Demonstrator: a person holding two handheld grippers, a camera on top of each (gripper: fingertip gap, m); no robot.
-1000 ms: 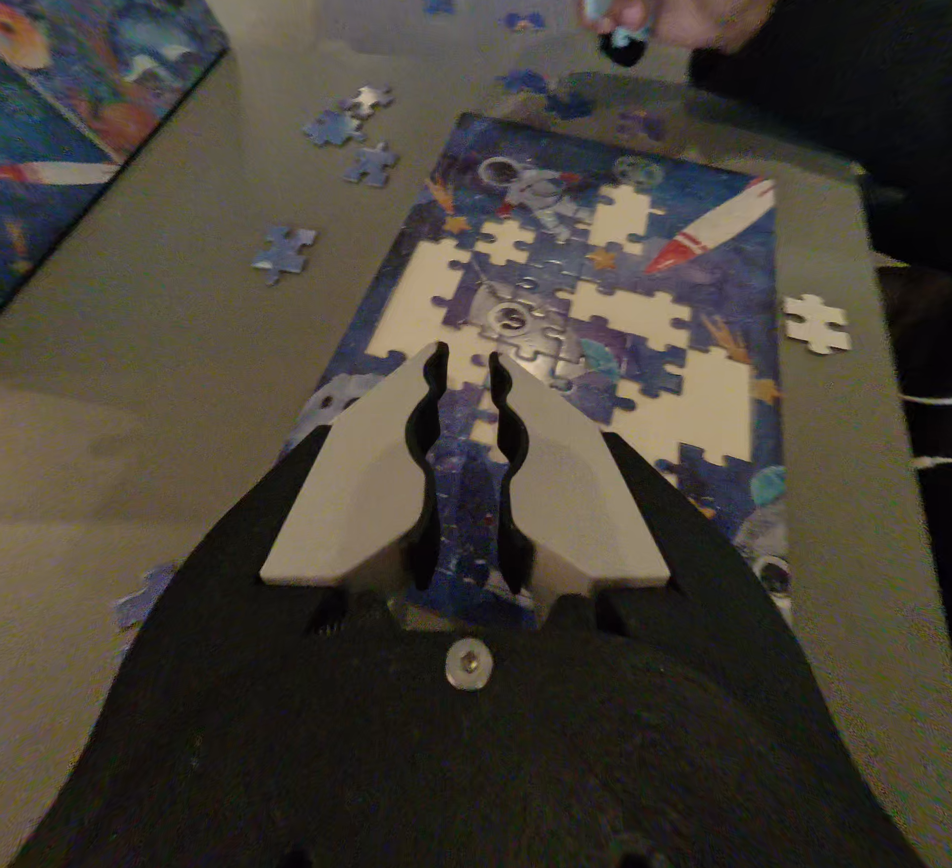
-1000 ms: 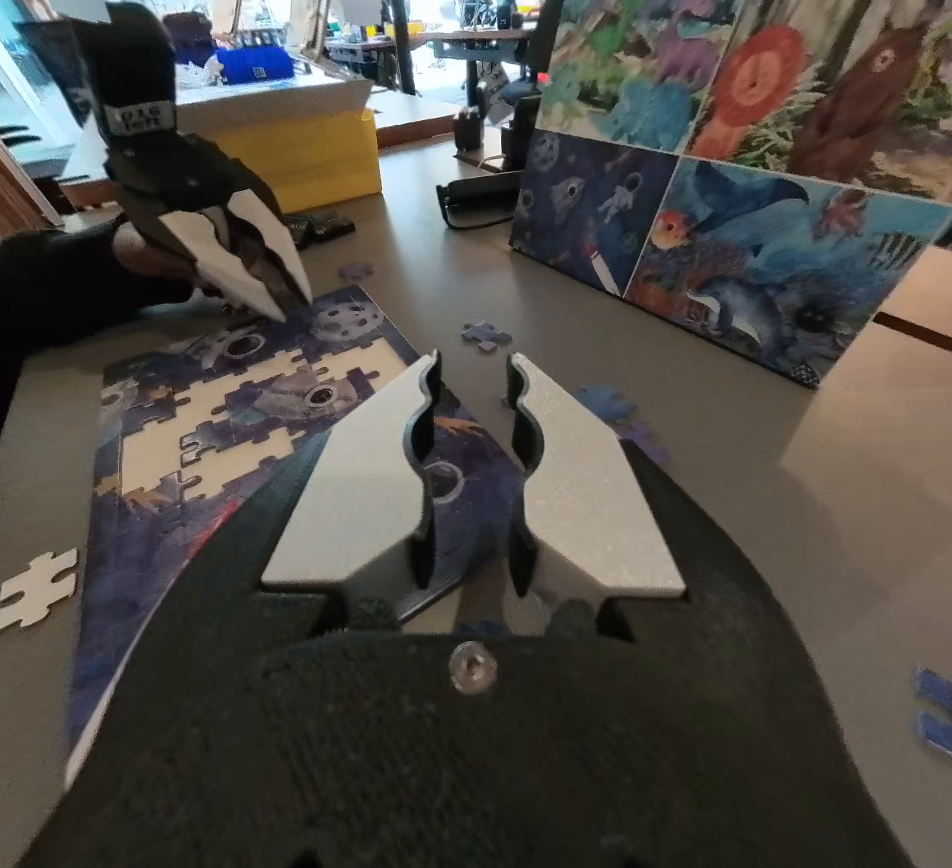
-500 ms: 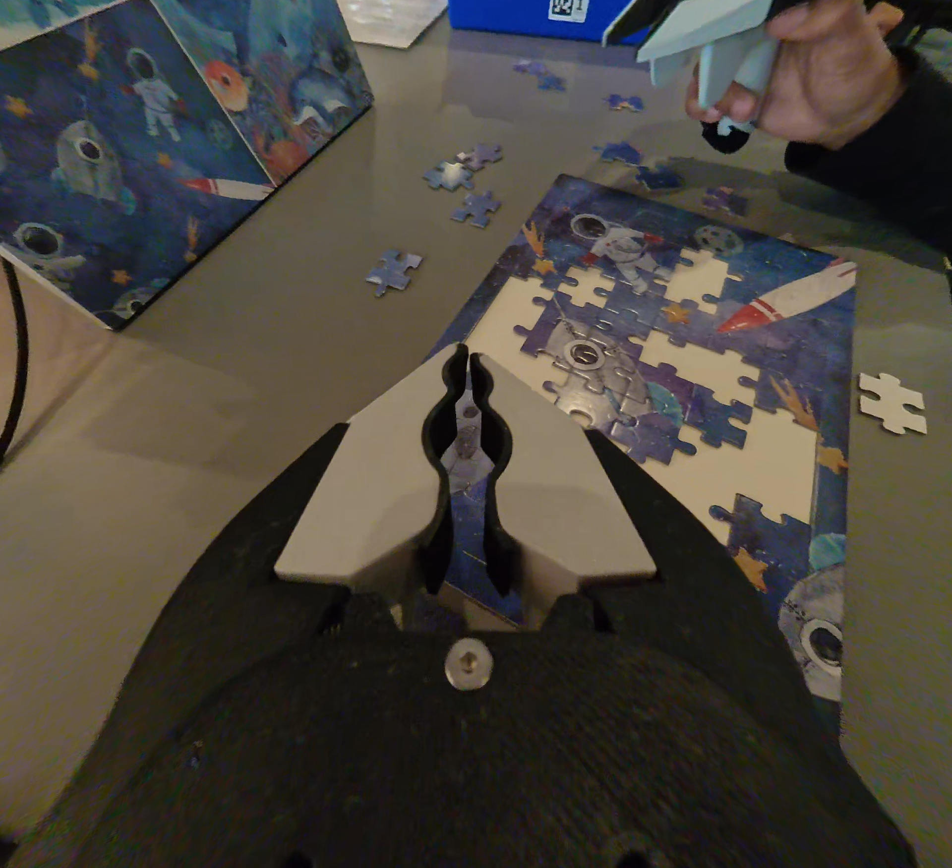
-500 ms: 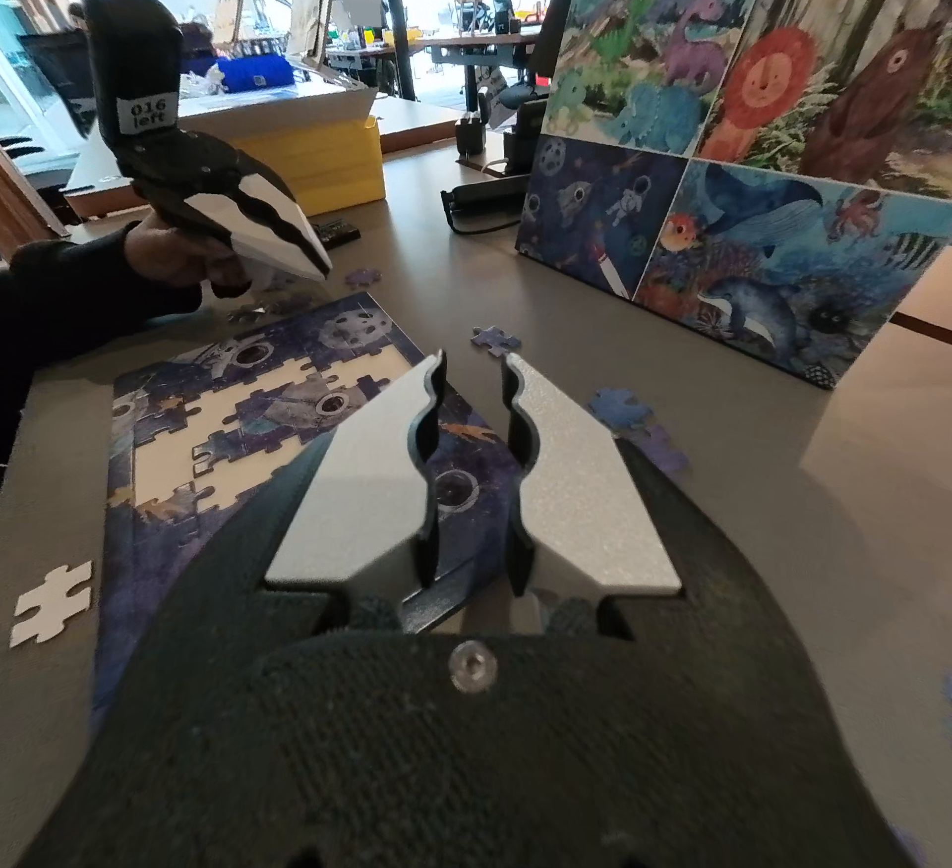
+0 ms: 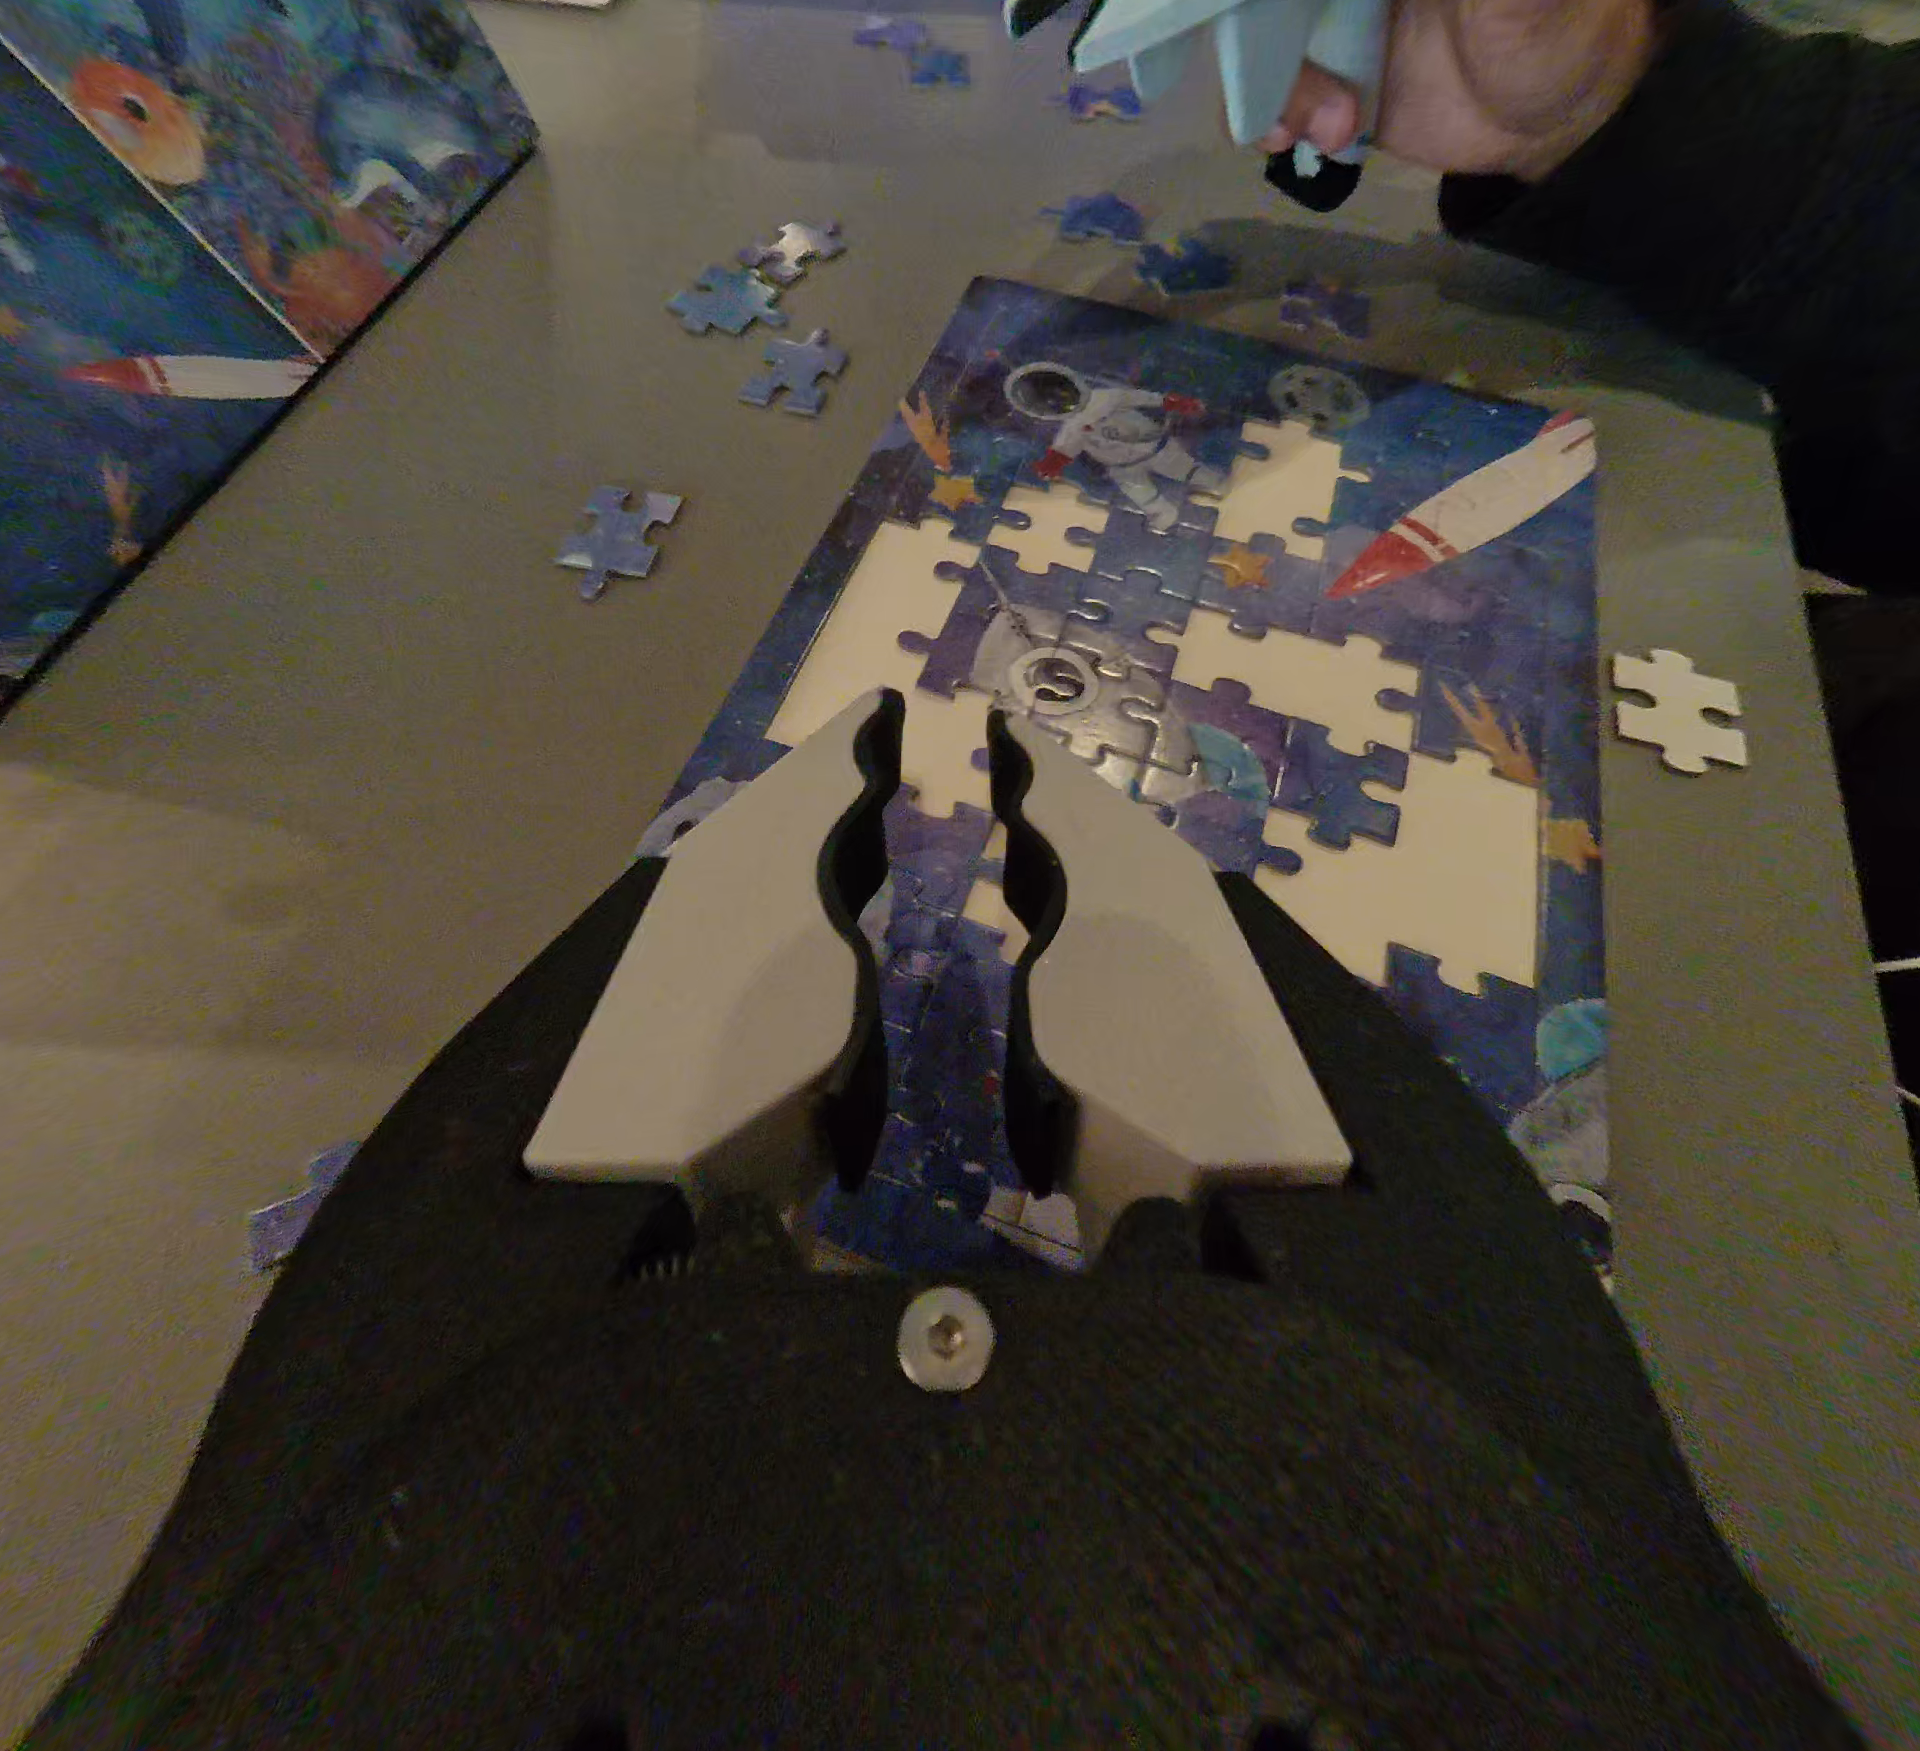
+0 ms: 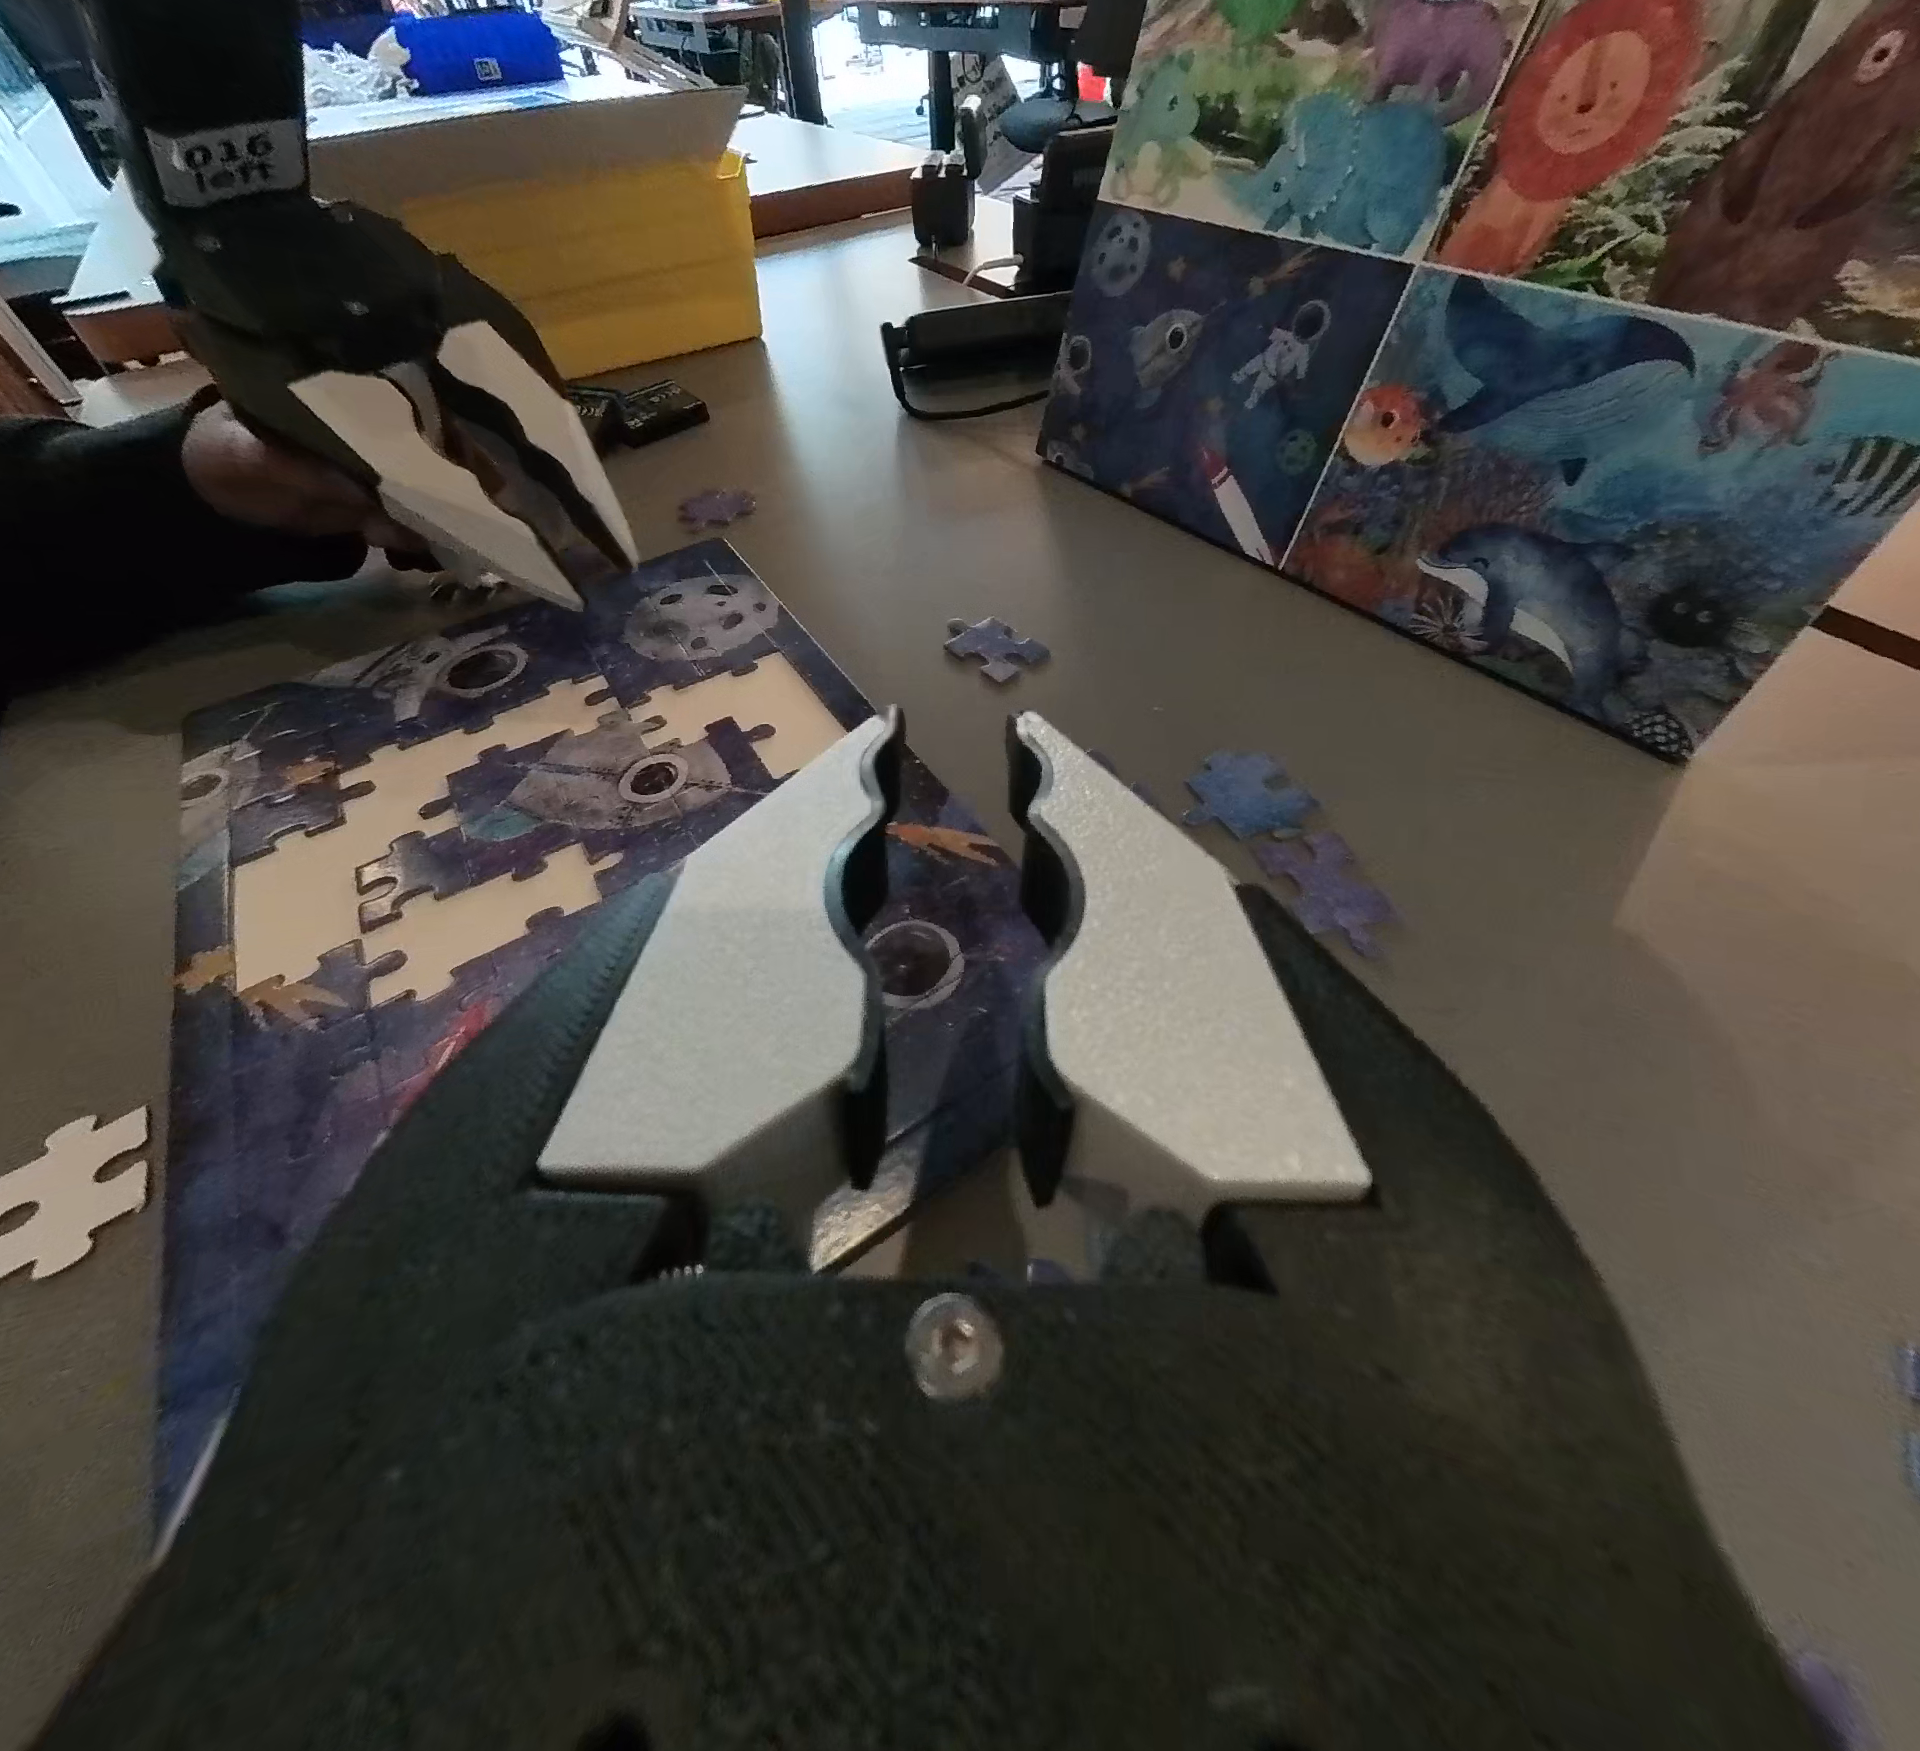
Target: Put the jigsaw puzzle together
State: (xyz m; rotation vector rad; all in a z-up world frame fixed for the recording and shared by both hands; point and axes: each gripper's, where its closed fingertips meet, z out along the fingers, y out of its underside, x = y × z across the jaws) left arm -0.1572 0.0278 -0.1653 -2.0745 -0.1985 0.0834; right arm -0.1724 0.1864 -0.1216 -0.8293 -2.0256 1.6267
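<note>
left gripper (image 5: pixel 940 722) parted over puzzle (image 5: pixel 1455 579) (empty), right gripper (image 6: pixel 951 727) parted

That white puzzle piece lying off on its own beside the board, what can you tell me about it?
The white puzzle piece lies flat on the grey table, just off the long edge of the space puzzle board, apart from it. It shows a plain white face with no picture, so it is probably upside down. It looks like thin card, with knobs and notches around its outline. Nothing touches it; both tongs are elsewhere. The right wrist view shows it too.
</note>
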